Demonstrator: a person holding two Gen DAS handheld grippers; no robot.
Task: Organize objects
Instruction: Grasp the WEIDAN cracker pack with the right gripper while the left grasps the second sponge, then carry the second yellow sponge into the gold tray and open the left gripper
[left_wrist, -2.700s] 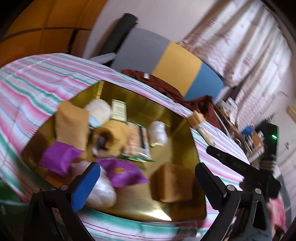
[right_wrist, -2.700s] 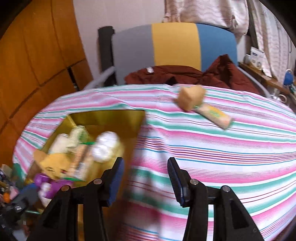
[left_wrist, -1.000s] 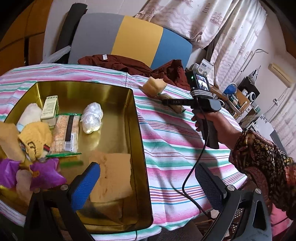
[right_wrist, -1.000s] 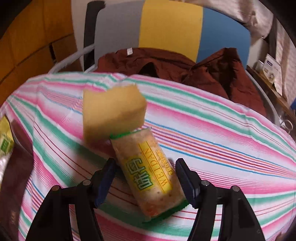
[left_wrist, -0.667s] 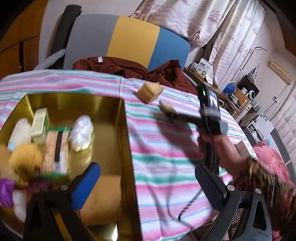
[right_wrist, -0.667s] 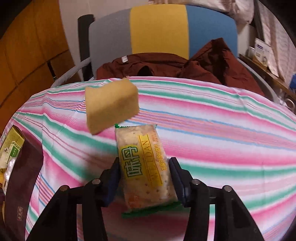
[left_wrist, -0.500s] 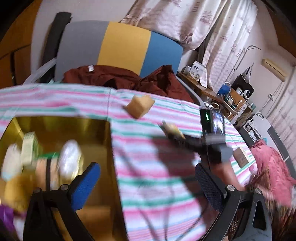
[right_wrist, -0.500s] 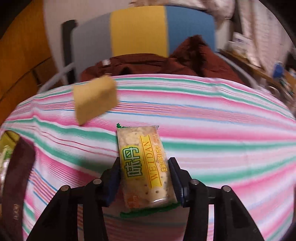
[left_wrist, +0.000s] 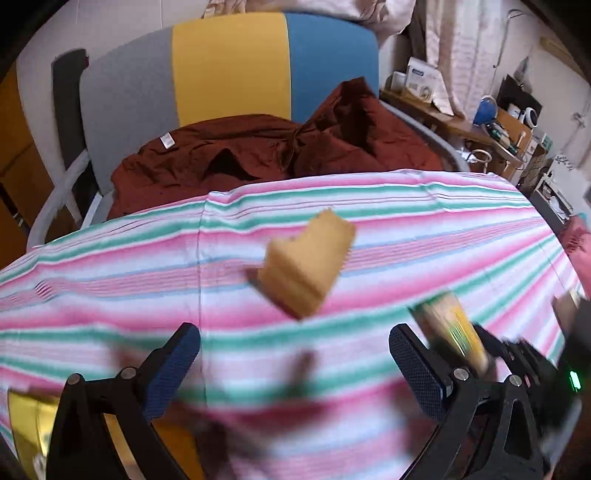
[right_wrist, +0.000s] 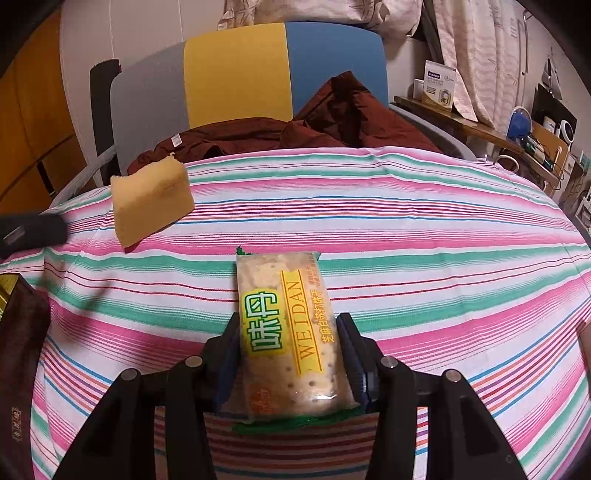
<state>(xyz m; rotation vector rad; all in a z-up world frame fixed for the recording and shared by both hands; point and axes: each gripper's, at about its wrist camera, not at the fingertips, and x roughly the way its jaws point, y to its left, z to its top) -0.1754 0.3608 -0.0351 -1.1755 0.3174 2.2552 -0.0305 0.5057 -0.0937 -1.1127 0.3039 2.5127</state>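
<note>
The right gripper (right_wrist: 288, 354) clamps a cracker pack (right_wrist: 286, 332) (labelled WEIDAN). The left gripper (left_wrist: 291, 365) gapes empty near a sponge (left_wrist: 308, 267).

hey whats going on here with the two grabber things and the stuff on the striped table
A person is tidying items off a pink-and-green striped tablecloth with a hand-held pair of tongs in each hand. The right tongs are clamped on the sides of a clear-wrapped cracker packet with a yellow label. The left tongs are open and empty, pointed toward a tan foam sponge block lying loose on the cloth. A corner of a gold metal tray shows at lower left.
</note>
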